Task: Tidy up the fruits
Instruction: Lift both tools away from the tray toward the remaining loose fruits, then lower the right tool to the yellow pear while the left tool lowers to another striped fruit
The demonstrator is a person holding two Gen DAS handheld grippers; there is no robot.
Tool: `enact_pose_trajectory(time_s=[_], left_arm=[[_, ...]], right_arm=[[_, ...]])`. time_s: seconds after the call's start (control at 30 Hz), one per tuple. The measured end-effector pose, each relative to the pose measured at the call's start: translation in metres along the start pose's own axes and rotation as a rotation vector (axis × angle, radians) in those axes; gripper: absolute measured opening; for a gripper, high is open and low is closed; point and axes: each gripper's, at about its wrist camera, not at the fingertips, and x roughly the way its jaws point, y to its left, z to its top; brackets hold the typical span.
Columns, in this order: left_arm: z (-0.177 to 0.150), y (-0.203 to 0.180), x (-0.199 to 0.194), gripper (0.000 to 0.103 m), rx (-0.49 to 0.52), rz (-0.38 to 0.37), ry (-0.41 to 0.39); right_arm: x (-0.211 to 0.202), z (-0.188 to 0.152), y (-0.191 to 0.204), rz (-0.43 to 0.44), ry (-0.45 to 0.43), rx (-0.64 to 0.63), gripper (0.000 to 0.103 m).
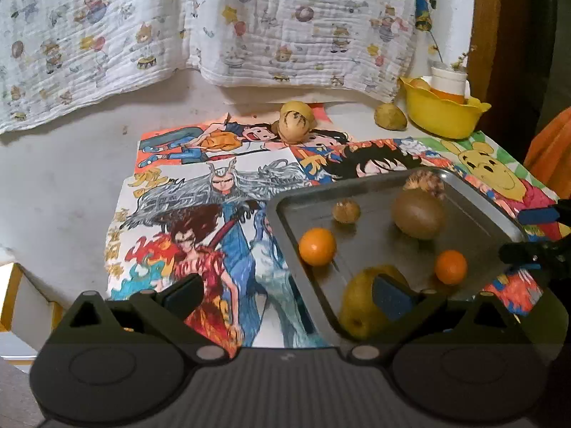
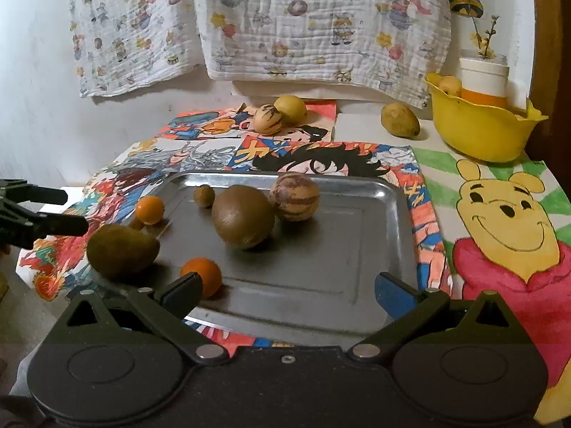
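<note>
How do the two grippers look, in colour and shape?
The left gripper and the right gripper look alike: a black plastic body with two round housings, angled black arms with silver pivot pins, and blue pads on the jaws. No cables or sleeves show.

Six fruits lie in the tray point(image 2: 392, 192); bowl point(image 2: 478, 135) behind, right.
</note>
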Motion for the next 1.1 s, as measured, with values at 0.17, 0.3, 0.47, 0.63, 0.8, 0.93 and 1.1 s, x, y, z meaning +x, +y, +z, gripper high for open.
enact_pose_trajectory(time_s=[0.17, 0.3, 0.47, 0.63, 0.8, 0.93, 1.1], left_arm=[[0.018, 0.002, 0.018, 0.102, 0.000, -0.003, 0.005], [0.038, 0.003, 0.034, 0.102, -0.010, -0.019, 0.010], [0.064, 0.001, 0.057, 0.102, 0.006, -0.024, 0.009], [0.091, -0.004, 0.088, 0.102, 0.027, -0.023, 0.011], [0.112, -0.004, 0.121, 0.102, 0.033, -0.007, 0.010], [0.128, 0.000, 0.149, 0.102, 0.026, -0.002, -0.003], [0.146, 0.008, 0.187, 0.102, -0.018, -0.003, -0.015]], right_arm=[[0.008, 0.015, -0.005, -0.015, -0.002, -0.034, 0.102], [0.013, 0.033, -0.007, -0.024, -0.029, -0.072, 0.102], [0.023, 0.064, -0.009, -0.037, -0.066, -0.159, 0.102], [0.047, 0.101, -0.015, -0.053, -0.094, -0.216, 0.102], [0.072, 0.133, -0.026, -0.044, -0.122, -0.235, 0.102], [0.106, 0.159, -0.037, -0.066, -0.126, -0.270, 0.102], [0.158, 0.183, -0.053, -0.083, -0.080, -0.387, 0.102]])
